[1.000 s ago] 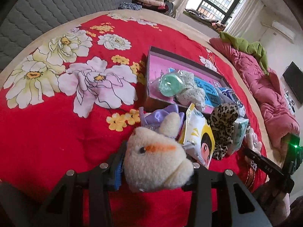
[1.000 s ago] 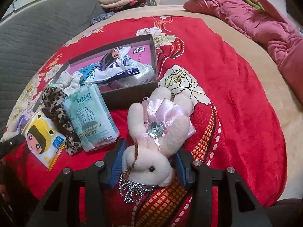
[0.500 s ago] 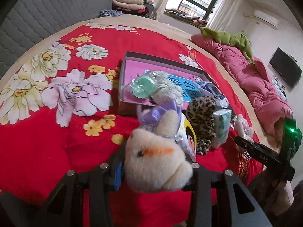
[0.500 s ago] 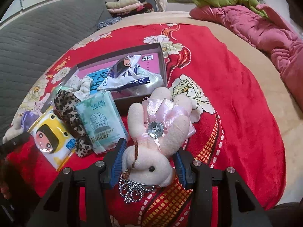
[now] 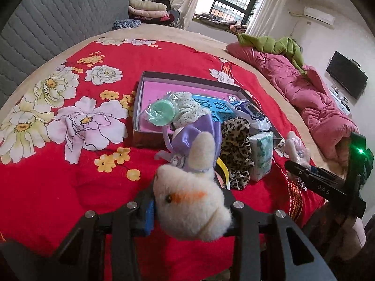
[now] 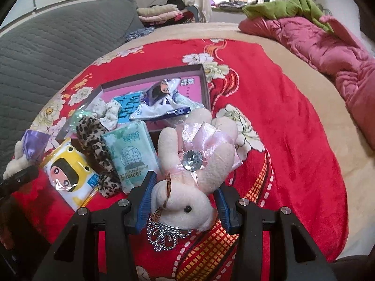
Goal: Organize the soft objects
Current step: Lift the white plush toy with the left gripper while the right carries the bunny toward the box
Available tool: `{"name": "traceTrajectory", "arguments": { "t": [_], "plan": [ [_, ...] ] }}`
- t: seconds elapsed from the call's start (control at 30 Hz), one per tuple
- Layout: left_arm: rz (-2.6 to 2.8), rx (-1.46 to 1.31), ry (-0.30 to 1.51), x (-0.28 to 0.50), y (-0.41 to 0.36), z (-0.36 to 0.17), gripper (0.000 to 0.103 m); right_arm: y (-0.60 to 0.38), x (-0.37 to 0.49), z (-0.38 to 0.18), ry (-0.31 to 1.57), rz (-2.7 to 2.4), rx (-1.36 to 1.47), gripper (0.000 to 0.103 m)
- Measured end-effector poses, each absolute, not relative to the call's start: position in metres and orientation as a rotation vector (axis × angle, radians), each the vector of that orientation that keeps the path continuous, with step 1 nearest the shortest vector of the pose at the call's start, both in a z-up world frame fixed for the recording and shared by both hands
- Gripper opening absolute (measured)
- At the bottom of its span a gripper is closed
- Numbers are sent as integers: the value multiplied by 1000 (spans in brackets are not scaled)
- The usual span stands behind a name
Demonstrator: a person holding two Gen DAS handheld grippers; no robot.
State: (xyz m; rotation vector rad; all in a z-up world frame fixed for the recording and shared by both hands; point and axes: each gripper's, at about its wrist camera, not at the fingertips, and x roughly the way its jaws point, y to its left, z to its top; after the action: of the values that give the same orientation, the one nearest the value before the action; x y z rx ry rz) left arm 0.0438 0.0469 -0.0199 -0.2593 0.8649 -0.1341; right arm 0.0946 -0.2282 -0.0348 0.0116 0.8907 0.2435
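Observation:
My left gripper is shut on the head of a cream plush rabbit with a purple bow, and its jaws are closing further on it. My right gripper is shut on the head of a pink-bowed plush rabbit with a gem and a small tiara. Behind both lies an open pink-lined box holding a green puff, a floral scrunchie and packets. In front of the box rest a leopard scrunchie, a green tissue pack and a yellow cartoon pack.
Everything sits on a red floral blanket over a bed. A pink quilt with a green cloth lies along the right side. A grey padded headboard rises at the left, with folded clothes by the window.
The left gripper has lifted and rolled with the purple-bow rabbit, so the box and loose items now sit further right in its view. The right gripper has kept its hold, nearly still.

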Motion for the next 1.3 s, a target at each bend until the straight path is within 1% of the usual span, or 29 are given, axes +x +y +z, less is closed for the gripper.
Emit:
{"name": "traceTrajectory", "arguments": {
  "t": [0.3,0.83,1.3],
  "plan": [
    [-113,-266,813,41,52,-9,39,-223,89,-18,815,285,3,49],
    [-75,-262,805,62,49,-7,39,-204,92,1,700,334,-111,49],
    [-54,-268,818,103,47,-10,39,-222,129,4,689,296,-52,49]
  ]
}}
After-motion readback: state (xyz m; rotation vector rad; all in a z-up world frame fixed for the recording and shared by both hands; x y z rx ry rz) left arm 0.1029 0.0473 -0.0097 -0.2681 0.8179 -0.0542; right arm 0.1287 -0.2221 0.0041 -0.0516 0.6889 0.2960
